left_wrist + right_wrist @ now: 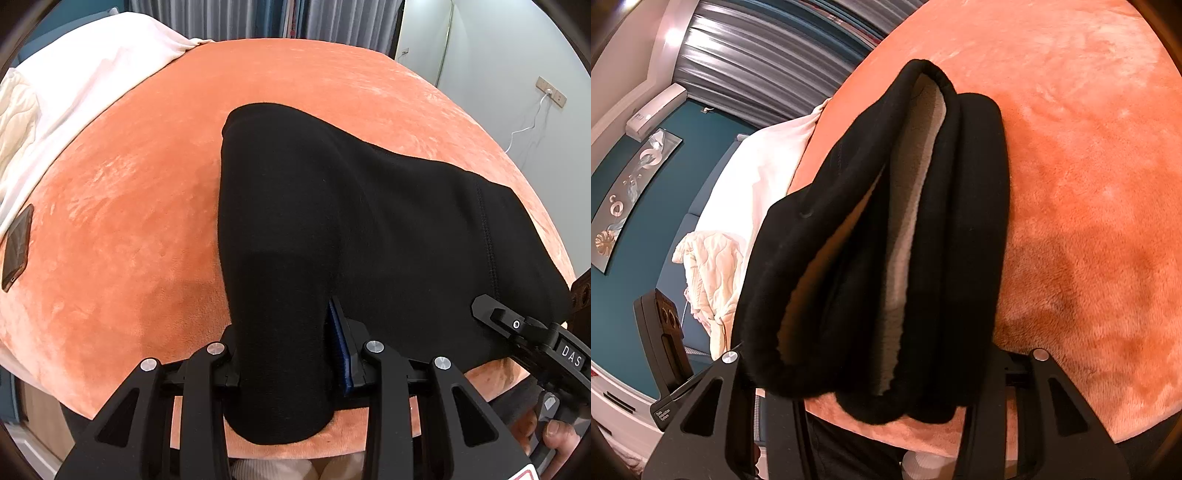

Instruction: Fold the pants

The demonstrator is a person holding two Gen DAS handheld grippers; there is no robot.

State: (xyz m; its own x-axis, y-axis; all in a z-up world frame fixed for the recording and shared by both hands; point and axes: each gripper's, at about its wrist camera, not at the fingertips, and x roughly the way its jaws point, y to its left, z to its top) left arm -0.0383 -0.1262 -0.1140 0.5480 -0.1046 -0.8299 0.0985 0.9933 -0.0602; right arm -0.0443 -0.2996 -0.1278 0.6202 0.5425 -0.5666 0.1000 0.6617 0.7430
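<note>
Both hand-held grippers, left [284, 369] & right [882, 373], clamping pants [351, 221] over bed [129, 221]; mid-fold, next laying down flat.

Black fleece pants [332, 206] with pale grey lining, folded into thick stacked layers, lying on the orange plush bed [129, 184], one end hanging over the bed's near edge
</note>
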